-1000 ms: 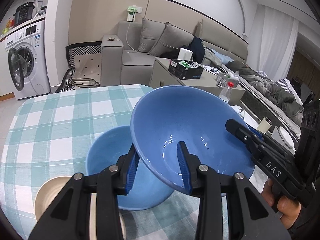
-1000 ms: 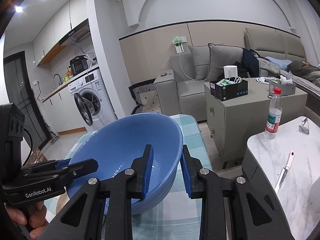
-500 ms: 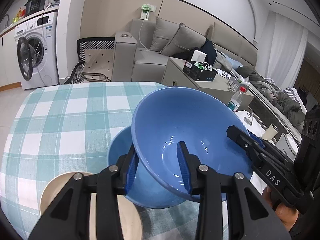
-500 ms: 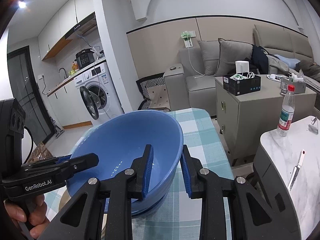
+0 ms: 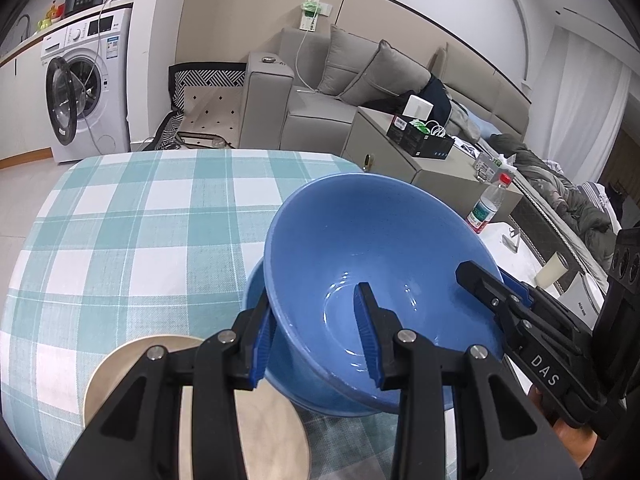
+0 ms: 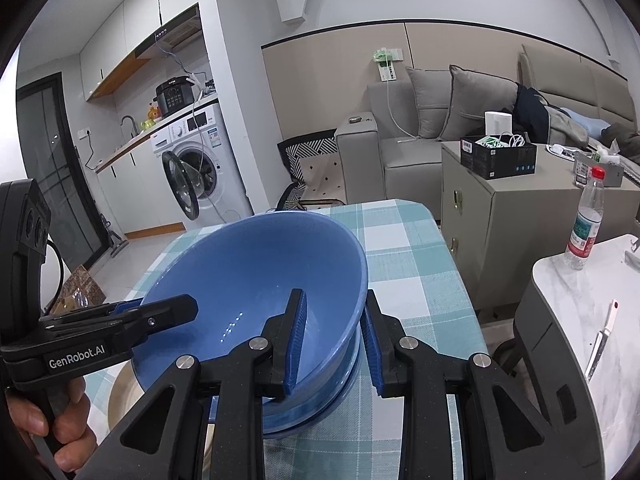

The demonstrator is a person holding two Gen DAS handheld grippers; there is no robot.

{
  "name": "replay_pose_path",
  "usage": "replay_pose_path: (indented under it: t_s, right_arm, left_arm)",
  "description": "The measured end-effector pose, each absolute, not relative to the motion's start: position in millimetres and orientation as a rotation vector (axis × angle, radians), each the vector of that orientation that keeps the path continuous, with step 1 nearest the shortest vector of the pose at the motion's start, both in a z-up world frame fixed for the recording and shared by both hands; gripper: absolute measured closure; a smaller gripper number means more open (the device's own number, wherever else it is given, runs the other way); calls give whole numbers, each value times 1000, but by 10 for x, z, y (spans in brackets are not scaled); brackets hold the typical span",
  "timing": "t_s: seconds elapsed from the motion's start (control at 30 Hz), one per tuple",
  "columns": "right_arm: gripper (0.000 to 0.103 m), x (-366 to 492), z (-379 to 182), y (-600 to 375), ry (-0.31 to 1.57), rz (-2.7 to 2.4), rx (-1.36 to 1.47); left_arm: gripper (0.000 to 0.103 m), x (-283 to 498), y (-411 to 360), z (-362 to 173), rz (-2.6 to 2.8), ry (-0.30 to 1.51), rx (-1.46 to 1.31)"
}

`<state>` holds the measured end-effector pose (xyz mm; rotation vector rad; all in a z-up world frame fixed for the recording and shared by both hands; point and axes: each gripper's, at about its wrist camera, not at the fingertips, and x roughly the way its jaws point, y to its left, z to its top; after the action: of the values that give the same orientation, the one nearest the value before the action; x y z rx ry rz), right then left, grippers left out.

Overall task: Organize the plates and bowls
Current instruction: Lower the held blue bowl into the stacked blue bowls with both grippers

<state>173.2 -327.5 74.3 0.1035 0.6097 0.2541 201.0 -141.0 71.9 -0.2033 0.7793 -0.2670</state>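
We clamp the left gripper and the right gripper on opposite rims of the big blue bowl, tilted over a second blue bowl beside the beige plate, near the table's front edge.

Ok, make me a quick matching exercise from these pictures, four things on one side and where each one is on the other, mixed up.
Things:
1. large blue bowl
2. second blue bowl
3. beige plate
4. water bottle

Places:
A. standing on the white marble counter
B. flat on the checked tablecloth, beside the bowls
C. on the tablecloth, under the large bowl
D. gripped at its rim by both grippers

Pairs: 1-D, 2-C, 3-B, 4-A
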Motion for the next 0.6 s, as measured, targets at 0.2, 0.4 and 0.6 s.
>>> replay_pose_path:
  t_s: [0.2, 0.4, 0.6]
  right_arm:
    - [75, 1774, 679, -3206, 630, 249, 84]
    - [75, 1800, 601, -3137, 648, 246, 58]
    - [75, 1844, 519, -3069, 668, 234, 24]
  left_arm:
    - [67, 2047, -1396, 636, -253, 795, -198]
    - [67, 2075, -1370, 576, -237, 807, -190]
    - [67, 2098, -1366, 505, -224, 818, -179]
